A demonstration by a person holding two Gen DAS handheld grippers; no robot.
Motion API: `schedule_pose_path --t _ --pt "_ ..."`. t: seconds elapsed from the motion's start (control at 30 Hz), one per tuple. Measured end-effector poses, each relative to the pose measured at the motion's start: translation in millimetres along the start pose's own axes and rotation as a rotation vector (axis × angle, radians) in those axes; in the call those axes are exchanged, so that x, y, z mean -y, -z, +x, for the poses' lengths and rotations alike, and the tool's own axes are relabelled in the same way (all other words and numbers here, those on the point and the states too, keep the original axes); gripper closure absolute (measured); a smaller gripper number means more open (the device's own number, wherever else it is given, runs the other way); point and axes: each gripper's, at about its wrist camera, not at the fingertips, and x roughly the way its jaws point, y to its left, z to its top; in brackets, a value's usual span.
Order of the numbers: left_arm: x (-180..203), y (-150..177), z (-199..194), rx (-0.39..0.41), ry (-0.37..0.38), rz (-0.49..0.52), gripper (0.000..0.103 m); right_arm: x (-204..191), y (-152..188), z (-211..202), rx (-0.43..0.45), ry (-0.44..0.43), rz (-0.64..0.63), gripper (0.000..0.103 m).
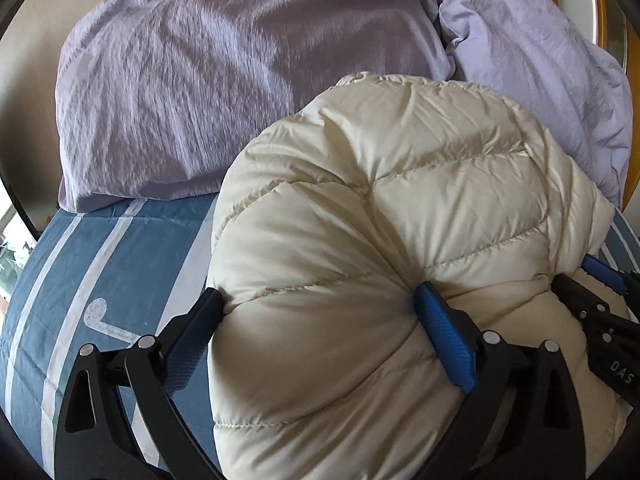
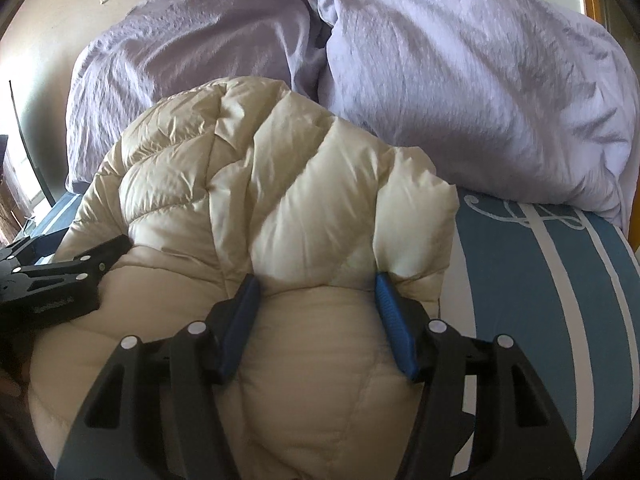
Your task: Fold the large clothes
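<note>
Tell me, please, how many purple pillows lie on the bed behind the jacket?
2: a darker pillow at the back left, and a paler pillow at the back right, both behind the jacket. Others may be hidden.

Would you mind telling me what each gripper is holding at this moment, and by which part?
Both hold the cream puffer jacket: the left gripper and right gripper each squeeze a thick bunch of its near padded edge.
</note>
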Motion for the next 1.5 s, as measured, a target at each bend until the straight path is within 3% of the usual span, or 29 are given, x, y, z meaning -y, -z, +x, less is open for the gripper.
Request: schedule_pose_path --t 0.57,0.7,0.77,0.87,1.17,1.5 --pt "-13.0 4.6 10.3 -0.025 0.017 -0.044 0.001 11.7 -2.6 5.8 -0.042 -0.044 0.057 0.042" --pt "-20.7 18.7 -16.7 -0.005 0.026 -0.059 0.001 13.4 3.4 -26.3 -0.007 -0.002 0.069 0.019" --pt "-21.5 26.3 -33.1 0.009 0.013 -0.044 0.001 12.1 10.3 -45.5 0.007 0.007 0.066 0.017" --pt "-24.0 45.0 -67.4 0.032 0.005 -0.029 0.001 7.8 26.8 -77.6 0.011 0.002 0.068 0.003" --pt "-23.6 107.3 -134.1 -0.014 0.041 -0.041 0.001 -16.1 89.4 -150.4 -0.014 -0.012 0.041 0.002" --pt "-26.6 147.0 -196.9 -0.031 0.113 -0.13 0.001 -19.2 123.7 -203.4 -0.073 -0.052 0.113 0.002"
